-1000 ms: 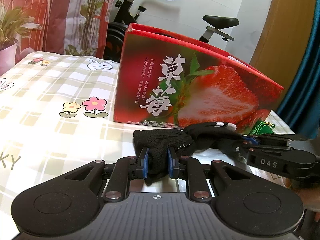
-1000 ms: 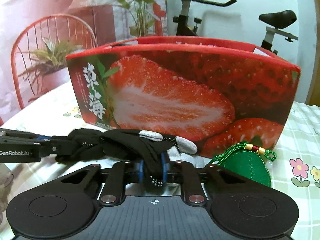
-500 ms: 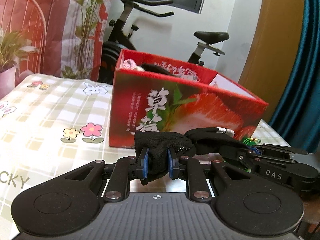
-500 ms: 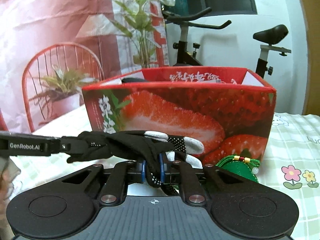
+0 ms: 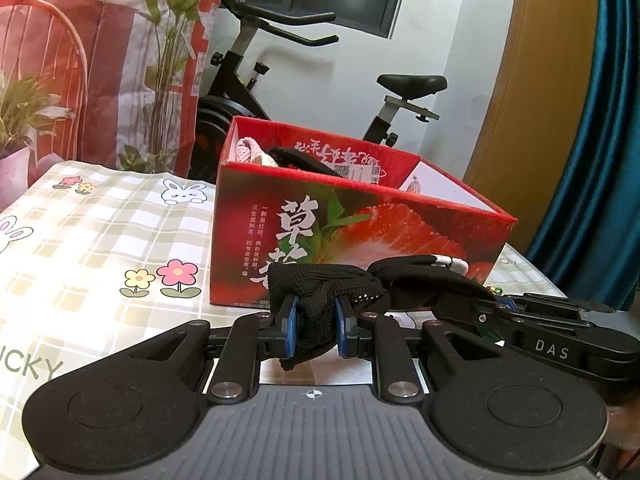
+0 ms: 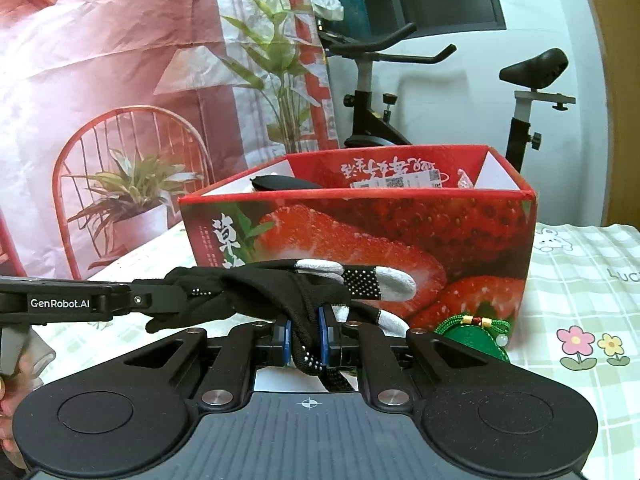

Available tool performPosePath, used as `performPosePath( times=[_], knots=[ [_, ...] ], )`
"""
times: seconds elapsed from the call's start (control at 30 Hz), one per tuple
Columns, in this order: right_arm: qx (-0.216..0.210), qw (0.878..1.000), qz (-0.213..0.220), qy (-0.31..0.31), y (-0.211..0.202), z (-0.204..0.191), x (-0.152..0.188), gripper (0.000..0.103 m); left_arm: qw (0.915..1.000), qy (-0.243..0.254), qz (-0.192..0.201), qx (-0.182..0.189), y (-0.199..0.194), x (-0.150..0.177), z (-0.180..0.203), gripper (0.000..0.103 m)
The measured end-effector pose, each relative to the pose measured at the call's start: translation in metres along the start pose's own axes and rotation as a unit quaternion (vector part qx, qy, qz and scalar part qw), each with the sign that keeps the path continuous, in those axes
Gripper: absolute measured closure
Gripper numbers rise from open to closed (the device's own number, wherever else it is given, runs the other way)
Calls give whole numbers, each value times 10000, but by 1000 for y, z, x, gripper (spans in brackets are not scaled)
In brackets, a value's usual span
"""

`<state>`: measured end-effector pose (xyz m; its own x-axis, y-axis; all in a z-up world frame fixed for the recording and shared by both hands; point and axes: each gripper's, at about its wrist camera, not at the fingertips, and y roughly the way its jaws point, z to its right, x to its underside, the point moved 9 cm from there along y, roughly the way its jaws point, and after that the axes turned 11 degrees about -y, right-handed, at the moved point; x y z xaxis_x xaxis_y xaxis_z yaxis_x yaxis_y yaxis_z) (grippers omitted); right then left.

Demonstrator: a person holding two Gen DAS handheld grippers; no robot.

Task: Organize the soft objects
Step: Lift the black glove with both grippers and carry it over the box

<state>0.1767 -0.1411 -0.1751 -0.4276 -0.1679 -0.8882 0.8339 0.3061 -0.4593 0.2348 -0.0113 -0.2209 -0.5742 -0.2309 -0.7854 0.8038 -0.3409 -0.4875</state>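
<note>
Nearest the cameras, both tongs were clamped on one black glove (image 5: 324,300). The left tongs (image 5: 314,330) pinched the knitted cuff end; the right tongs (image 6: 306,338) pinched the fabric near the grey-tipped fingers (image 6: 384,282). Holding the two ends apart kept the limp glove stretched level between them, which probably prevented it from drooping and snagging on the box rim.

The glove hung clear of the checked tabletop (image 5: 100,248), at a height below the rim of the strawberry box (image 5: 360,232). Judged from this, more lift was required before the glove could pass over the near wall.

Just beyond the glove, to the right, a green pouch (image 6: 476,334) with a cord lay on the tabletop against the near wall of the box, not yet sorted.

Farther back, the open box already held a pale knitted item (image 5: 250,152) and a dark item (image 6: 280,182). An exercise bike (image 6: 400,92) stood behind the tabletop.
</note>
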Motion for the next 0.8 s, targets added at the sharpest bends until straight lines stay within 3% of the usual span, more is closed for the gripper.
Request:
performPosePath(
  times=[0.8],
  knots=[
    [117, 9997, 187, 87, -24, 4, -16, 91, 9996, 119, 166, 192, -14, -10, 15, 83]
  ],
)
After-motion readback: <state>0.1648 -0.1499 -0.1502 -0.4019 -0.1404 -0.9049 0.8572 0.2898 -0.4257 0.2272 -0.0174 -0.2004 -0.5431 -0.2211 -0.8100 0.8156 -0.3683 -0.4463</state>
